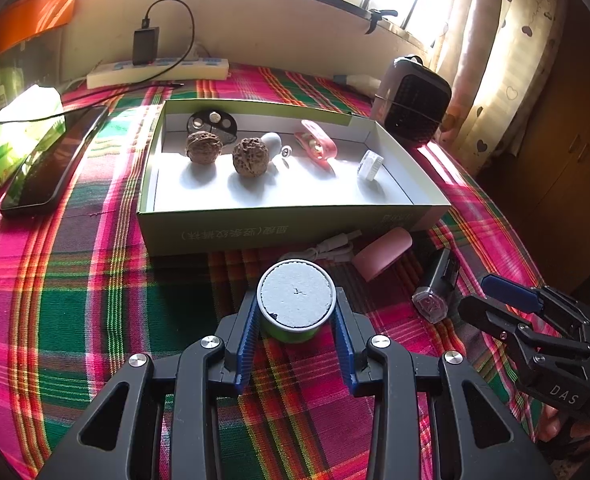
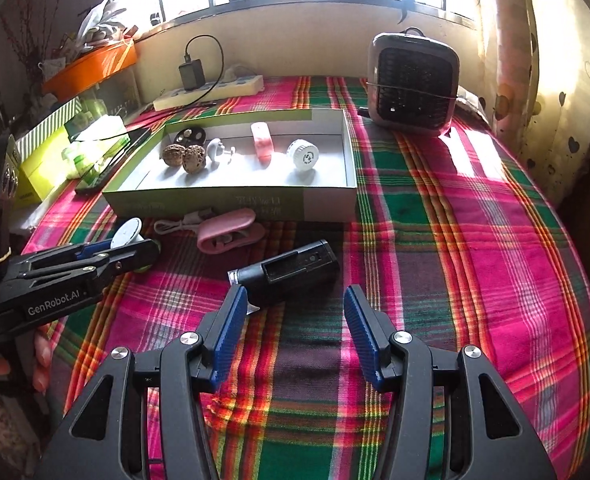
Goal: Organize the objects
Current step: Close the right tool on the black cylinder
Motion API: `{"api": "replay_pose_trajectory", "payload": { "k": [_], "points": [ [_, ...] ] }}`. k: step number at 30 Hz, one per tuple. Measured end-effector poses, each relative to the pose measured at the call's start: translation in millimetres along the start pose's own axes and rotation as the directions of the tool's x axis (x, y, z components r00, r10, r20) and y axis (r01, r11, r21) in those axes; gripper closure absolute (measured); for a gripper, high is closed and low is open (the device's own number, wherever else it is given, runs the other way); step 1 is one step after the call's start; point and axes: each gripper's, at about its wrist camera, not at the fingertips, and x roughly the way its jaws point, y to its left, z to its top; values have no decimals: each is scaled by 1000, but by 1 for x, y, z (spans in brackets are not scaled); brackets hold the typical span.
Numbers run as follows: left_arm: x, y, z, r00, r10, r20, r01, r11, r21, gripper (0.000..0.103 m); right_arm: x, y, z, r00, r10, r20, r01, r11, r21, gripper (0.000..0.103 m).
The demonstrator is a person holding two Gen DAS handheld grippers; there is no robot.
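My left gripper [image 1: 295,312] is shut on a small green round tin with a grey lid [image 1: 295,295], held just above the plaid cloth in front of the open green box [image 1: 283,226]. The tin also shows in the right wrist view [image 2: 127,233]. The box holds two walnuts [image 1: 223,151], a pink clip [image 1: 318,144], a white cap [image 1: 370,165] and small bits. My right gripper [image 2: 291,308] is open and empty, just behind a black cylinder device [image 2: 291,268] lying on the cloth. A pink case [image 2: 227,232] and a white cable [image 2: 183,222] lie by the box front.
A small heater [image 2: 413,84] stands at the back right. A power strip with a charger [image 2: 211,90] lies at the back. A phone [image 1: 51,160] and a green tissue pack [image 1: 11,136] lie left of the box. The right part of the cloth [image 2: 475,220] is bare.
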Motion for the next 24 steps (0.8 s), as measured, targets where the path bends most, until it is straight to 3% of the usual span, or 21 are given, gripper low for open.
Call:
{"api": "replay_pose_trajectory", "payload": {
  "k": [10,24],
  "points": [
    [0,-1,0,1000,-3,0,3,1000,-2,71,19,17,10,999,-49,6,49,997,54,46],
    [0,1,0,1000,-6,-1,6,1000,-3,71,23,16,4,987,-162,-20,162,987,14,45]
  ]
}}
